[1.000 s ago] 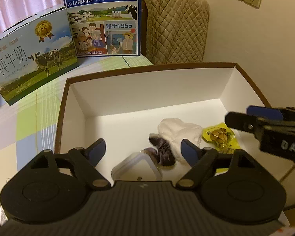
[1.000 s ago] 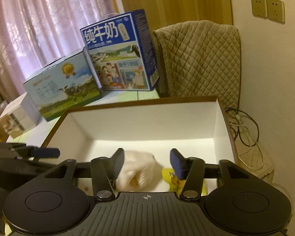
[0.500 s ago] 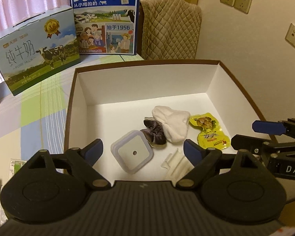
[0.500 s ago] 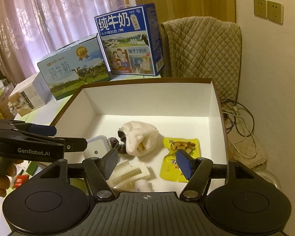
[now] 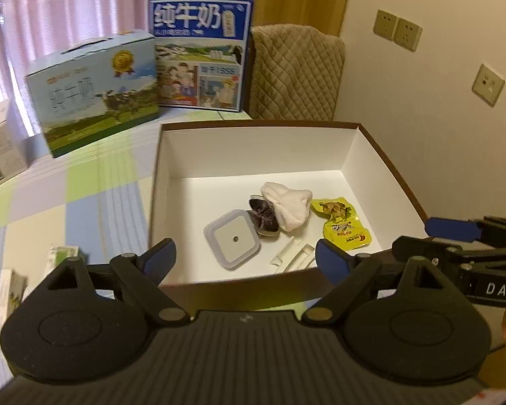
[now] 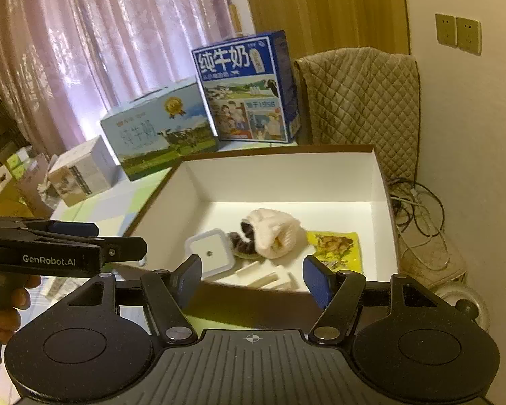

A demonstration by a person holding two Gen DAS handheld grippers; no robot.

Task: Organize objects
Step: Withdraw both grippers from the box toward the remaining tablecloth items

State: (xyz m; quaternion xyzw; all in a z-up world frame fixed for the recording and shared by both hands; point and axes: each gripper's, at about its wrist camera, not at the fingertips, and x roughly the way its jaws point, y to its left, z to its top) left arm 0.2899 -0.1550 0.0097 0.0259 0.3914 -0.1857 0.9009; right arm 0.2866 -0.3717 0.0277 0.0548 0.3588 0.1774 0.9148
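left gripper (image 5: 244, 260) jaws wide, empty, at box's near edge | right gripper (image 6: 251, 275) jaws wide, empty | white box (image 5: 253, 155) on table holds square container (image 5: 232, 238), white cloth (image 5: 286, 204), yellow packet (image 5: 342, 222)

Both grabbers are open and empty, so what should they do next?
Probably swing the left gripper toward the small packets on the tablecloth left of the box and pick one up. Both it and the right gripper hold nothing, and those packets lie outside the box while other items are already inside.
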